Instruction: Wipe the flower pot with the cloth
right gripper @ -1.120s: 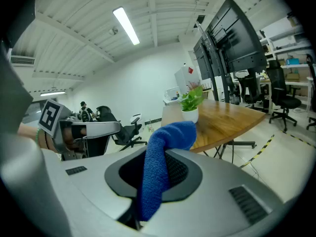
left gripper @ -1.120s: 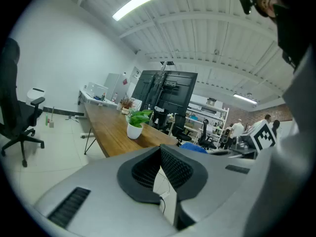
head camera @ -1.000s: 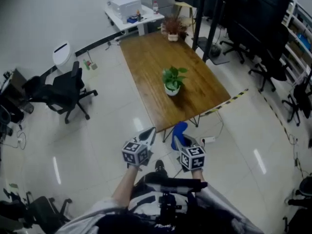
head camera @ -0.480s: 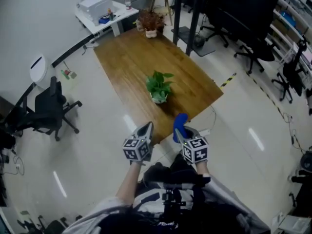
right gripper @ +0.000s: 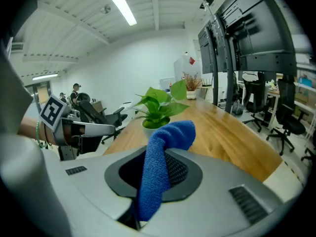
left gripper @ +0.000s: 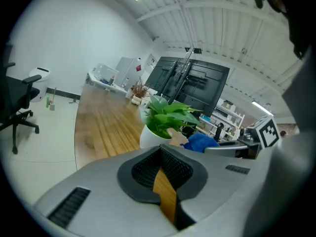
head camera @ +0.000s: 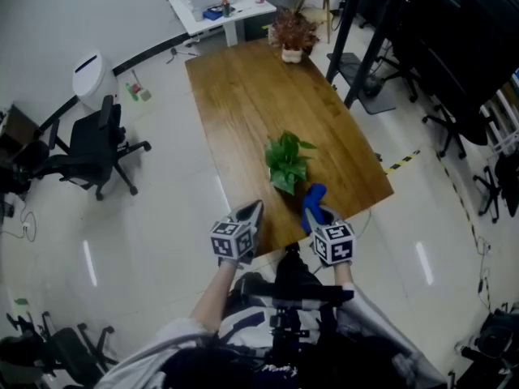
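A green plant (head camera: 288, 156) grows in a white flower pot (head camera: 284, 186) near the front end of a long wooden table (head camera: 243, 96). My right gripper (head camera: 312, 207) is shut on a blue cloth (head camera: 313, 194), which sits just right of the pot. In the right gripper view the cloth (right gripper: 165, 152) hangs over the jaws of the right gripper (right gripper: 158, 174), with the pot (right gripper: 150, 127) straight ahead. My left gripper (head camera: 251, 211) is shut and holds nothing, at the table's front edge left of the pot. Beyond the left gripper (left gripper: 160, 154) in its own view, the pot (left gripper: 150, 137) stands close ahead.
A second potted plant (head camera: 292, 35) stands at the table's far end. A black office chair (head camera: 89, 148) and a white bin (head camera: 87, 75) are on the left. More chairs (head camera: 454, 120) and dark racks stand to the right. Striped tape (head camera: 401, 162) marks the floor.
The person has stepped up to the table. Both grippers went from over the floor to the table's front edge, and the cloth is now beside the pot.
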